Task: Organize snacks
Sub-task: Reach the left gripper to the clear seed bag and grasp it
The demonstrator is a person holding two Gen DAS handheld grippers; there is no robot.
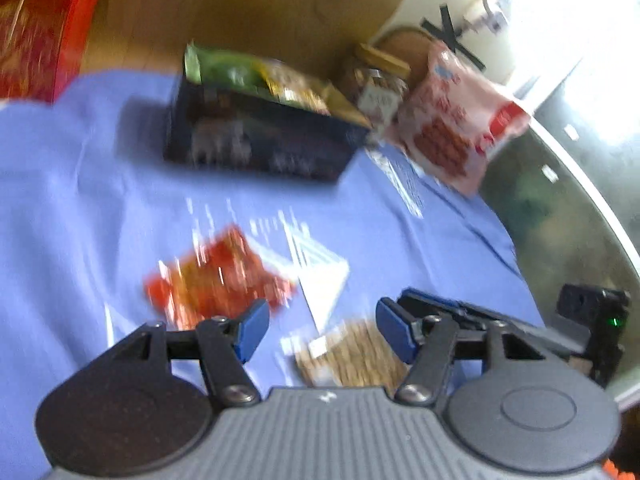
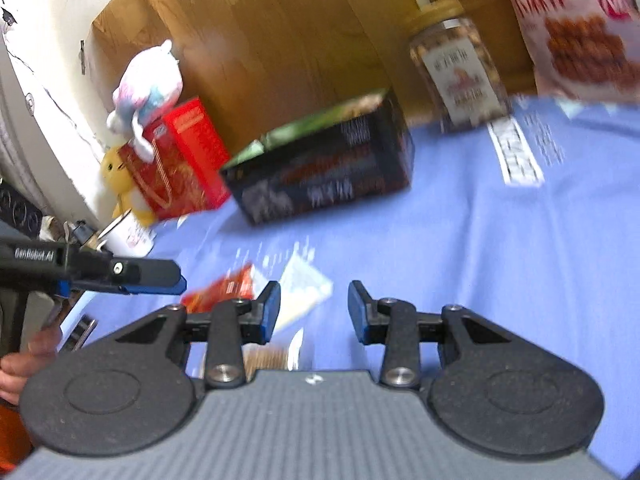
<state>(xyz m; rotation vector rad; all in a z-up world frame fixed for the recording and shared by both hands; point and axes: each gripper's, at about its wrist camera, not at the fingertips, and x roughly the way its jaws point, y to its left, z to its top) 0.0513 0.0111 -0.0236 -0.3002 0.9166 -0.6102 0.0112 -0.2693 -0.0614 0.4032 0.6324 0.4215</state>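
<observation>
My left gripper [image 1: 322, 332] is open low over the blue cloth. A clear packet of brown crackers [image 1: 352, 356] lies under the gap, untouched by the pads. A red snack packet [image 1: 216, 280] and a white packet [image 1: 320, 276] lie just ahead. Beyond them stands a dark box [image 1: 260, 132] holding a green snack bag [image 1: 240, 68]. My right gripper [image 2: 314, 312] is open and empty beside the white packet [image 2: 304, 292], with the red packet [image 2: 224, 288] to its left. The left gripper [image 2: 176, 280] reaches in from the left. Both views are blurred.
A nut jar [image 2: 460, 68] and a pink-white snack bag [image 2: 580, 32] stand behind the dark box [image 2: 320, 172] against a wooden panel. A red box [image 2: 180, 160] with plush toys [image 2: 148, 80] sits at the far left. The blue cloth [image 2: 480, 240] ends at the right.
</observation>
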